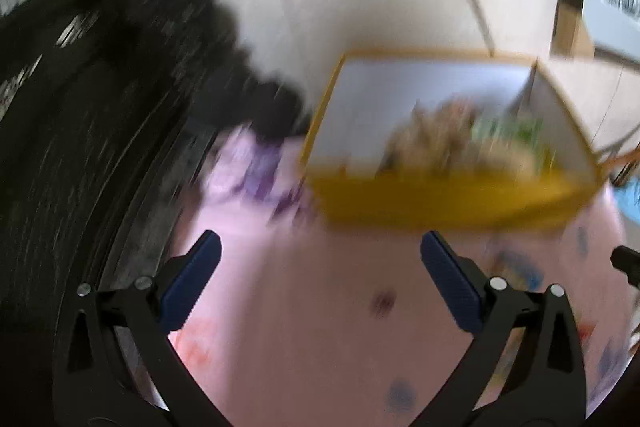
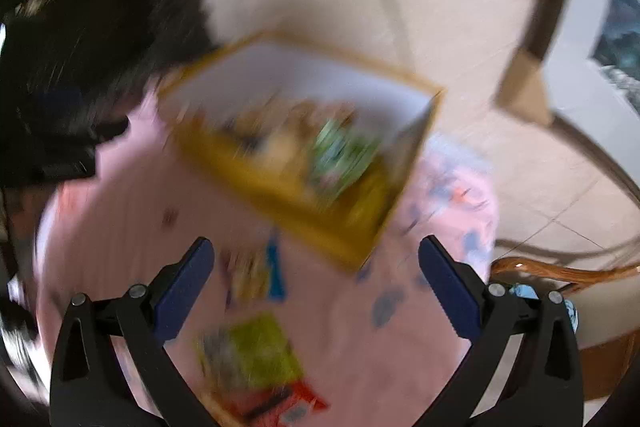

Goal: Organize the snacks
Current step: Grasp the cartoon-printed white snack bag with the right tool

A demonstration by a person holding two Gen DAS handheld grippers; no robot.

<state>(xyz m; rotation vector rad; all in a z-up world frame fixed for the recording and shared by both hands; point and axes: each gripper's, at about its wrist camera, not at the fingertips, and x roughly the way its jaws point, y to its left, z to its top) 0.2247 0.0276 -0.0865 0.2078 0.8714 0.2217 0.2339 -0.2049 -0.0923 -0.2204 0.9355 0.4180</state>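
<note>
Both the left gripper (image 1: 320,279) and right gripper (image 2: 316,279) gape wide and empty over the pink printed cloth (image 1: 320,347), yellow-rimmed cardboard snack box (image 2: 320,219) mid-frame, green-yellow packet (image 2: 256,351) lower-centre awaiting pickup.

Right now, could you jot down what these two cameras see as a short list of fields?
surface: pink patterned cloth
container: yellow box with white inside, open top
in the box: several snack packets, blurred
outside the box: yellow-green packet and red packet on the cloth
left tongs: open, empty
right tongs: open, empty
image quality: heavy motion blur
</note>
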